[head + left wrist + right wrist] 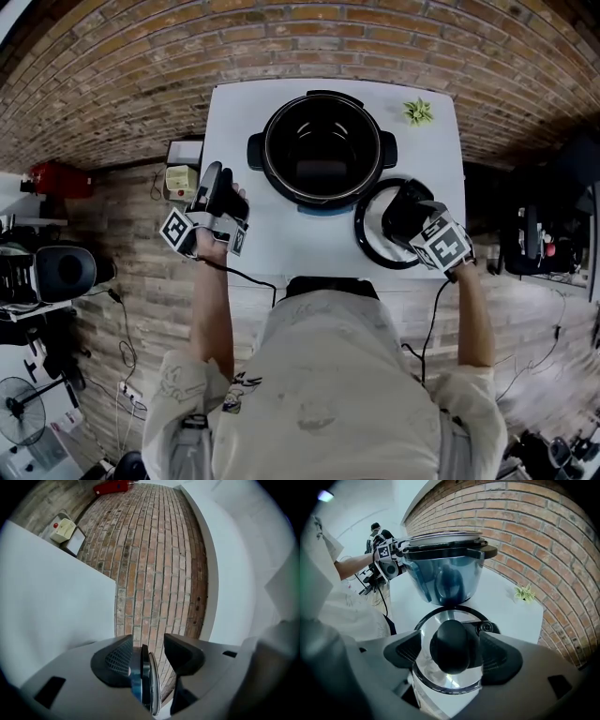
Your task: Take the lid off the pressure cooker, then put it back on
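- Round glass lid (pixel 373 236), black-knobbed, lies by the white worktop's (pixel 281 234) right edge, beside the open black pressure cooker (pixel 322 150).
- Right hand-held gripper (pixel 451 641): jaws apart around its knob (pixel 449 660).
- Left hand-held gripper (pixel 147 641): jaws apart.

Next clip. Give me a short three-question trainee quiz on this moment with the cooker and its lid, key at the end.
1. True or false: the lid sits on the pressure cooker.
2. What stands between the jaws of the right gripper? A) the cooker's side handle B) the lid's black knob C) the small plant
3. In the head view, on which side of the cooker is the left gripper?
Key: 1 false, it lies on the white table beside the cooker. 2 B. 3 left, jaws apart.
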`<state>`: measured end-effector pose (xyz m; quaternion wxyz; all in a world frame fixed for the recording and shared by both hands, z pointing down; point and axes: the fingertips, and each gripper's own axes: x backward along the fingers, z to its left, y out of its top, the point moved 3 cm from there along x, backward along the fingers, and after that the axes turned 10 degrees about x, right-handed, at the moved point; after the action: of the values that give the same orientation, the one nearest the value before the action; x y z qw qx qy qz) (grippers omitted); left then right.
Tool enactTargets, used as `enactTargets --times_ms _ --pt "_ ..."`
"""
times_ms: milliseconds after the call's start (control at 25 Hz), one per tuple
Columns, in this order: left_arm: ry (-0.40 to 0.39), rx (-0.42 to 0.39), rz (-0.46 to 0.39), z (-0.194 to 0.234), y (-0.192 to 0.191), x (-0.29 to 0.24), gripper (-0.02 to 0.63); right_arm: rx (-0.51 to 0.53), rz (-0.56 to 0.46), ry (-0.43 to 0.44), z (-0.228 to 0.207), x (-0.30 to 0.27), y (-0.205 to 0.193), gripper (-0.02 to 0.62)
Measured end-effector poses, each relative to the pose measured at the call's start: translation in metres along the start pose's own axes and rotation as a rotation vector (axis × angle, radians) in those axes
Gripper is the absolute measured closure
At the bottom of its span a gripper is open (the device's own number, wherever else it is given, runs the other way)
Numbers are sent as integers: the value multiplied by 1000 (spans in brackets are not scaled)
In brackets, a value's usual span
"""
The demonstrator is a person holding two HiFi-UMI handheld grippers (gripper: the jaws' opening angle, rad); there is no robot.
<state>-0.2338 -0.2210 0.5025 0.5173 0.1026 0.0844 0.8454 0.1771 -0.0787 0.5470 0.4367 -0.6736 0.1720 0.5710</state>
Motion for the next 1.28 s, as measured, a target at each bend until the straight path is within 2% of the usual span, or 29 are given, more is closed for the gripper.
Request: enactTargets --times_ms 240,640,800,1080,1280 --pt "4 24 5 8 -4 2 382 -15 -15 14 2 1 -1 190" --pt "11 -2 53 2 -10 -11 382 11 7 40 5 -2 -1 183" --pt "21 -45 116 0 -14 -26 371 25 32 50 4 -10 -2 183" --pt "87 -145 299 -5 -37 -57 365 37 102 92 6 -28 -11 183" --pt "111 -151 360 -1 -52 -66 367 31 121 113 6 -39 -12 183"
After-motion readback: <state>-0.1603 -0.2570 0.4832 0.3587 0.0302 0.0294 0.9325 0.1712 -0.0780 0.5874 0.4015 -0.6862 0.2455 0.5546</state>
